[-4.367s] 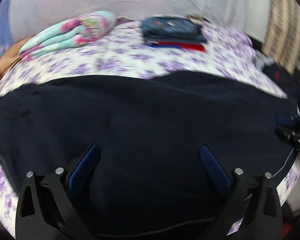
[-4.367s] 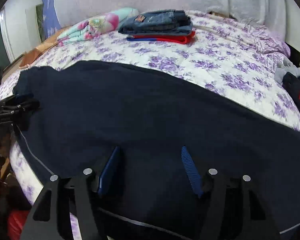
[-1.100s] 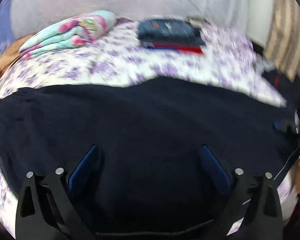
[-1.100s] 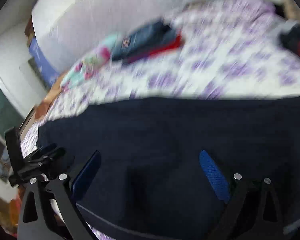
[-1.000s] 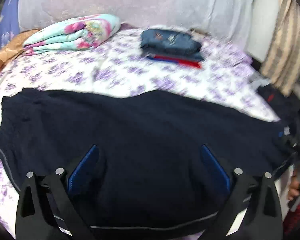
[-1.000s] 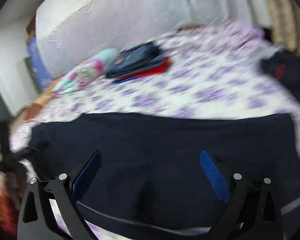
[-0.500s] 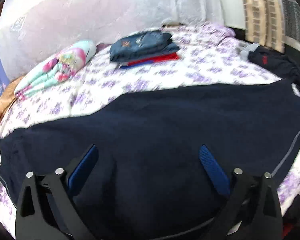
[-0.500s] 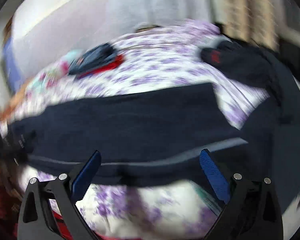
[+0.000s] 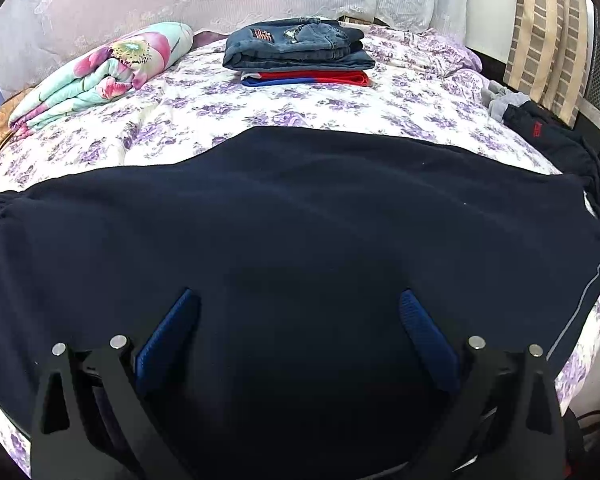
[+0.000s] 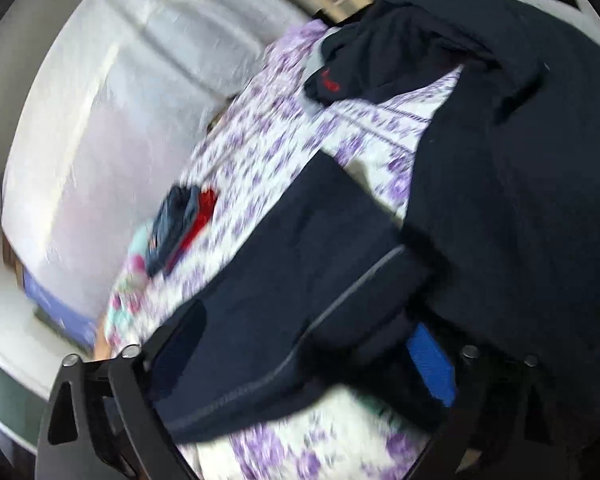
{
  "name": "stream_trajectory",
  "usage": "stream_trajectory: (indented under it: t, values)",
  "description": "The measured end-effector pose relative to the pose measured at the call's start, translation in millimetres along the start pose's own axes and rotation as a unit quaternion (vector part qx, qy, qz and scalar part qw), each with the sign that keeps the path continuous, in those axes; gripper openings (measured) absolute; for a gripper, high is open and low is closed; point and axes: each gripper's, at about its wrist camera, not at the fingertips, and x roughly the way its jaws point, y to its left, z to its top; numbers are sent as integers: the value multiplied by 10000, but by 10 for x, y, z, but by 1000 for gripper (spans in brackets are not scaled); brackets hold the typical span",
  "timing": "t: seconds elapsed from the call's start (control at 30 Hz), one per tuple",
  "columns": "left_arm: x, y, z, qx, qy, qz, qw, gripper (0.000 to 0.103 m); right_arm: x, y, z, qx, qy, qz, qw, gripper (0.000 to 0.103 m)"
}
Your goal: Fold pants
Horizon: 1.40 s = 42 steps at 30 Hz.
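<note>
Pants: the navy pants (image 9: 300, 240) lie spread flat across the near part of the bed (image 9: 380, 112), one long edge running along the mattress's near edge, a thin grey stripe following the seam at the right end.
Left gripper: the left gripper (image 9: 296, 320) hovers over the middle of the cloth, its blue pads spread wide, nothing pinched between them.
Right gripper: the right gripper (image 10: 304, 344) is at the pants' right end with its jaws closing; the striped hem lies between the pads, which do not press it yet. This view is blurred.
Open room: bare flowered sheet stretches beyond the pants' far edge, up to the stack and the blanket.
Edges: at the right side of the bed another dark garment (image 9: 556, 140) drapes over the mattress edge, close to the pants' end.
Materials: the pants look soft, matte, knit; the sheet is white with purple flowers.
Far side: folded jeans (image 9: 296, 46) sit on red cloth; a rolled floral blanket (image 9: 104, 76) lies left of them.
</note>
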Motion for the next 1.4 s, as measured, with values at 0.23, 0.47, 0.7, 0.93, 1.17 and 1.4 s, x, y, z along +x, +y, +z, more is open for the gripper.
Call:
stream_trajectory:
  t: [0.23, 0.47, 0.7, 0.93, 1.17, 1.4]
  values:
    - [-130, 94, -66, 50, -83, -31, 9999, 98, 90, -8, -39, -269, -353, -460, 9980, 29]
    - [-829, 817, -330, -326, -772, 1227, 9889, 98, 46, 906, -122, -1833, -934, -463, 9775, 23]
    - [-1116, 1550, -705, -1677, -1055, 693, 9777, 98, 443, 2225, -669, -3573, -699, 89, 9313, 23]
    - [-1161, 1757, -813, -1851, -1149, 752, 9731, 98, 1163, 3026, -1876, -5241, 904, 455, 8456, 23]
    - [-1111, 1820, -872, -1886, -1092, 638, 9739, 98, 1322, 2915, -2125, -5374, 1204, 251, 8343, 23]
    - [-1051, 1787, -862, -1795, -1041, 655, 9760, 98, 1276, 3014, -2025, -5015, 1015, 575, 8572, 23]
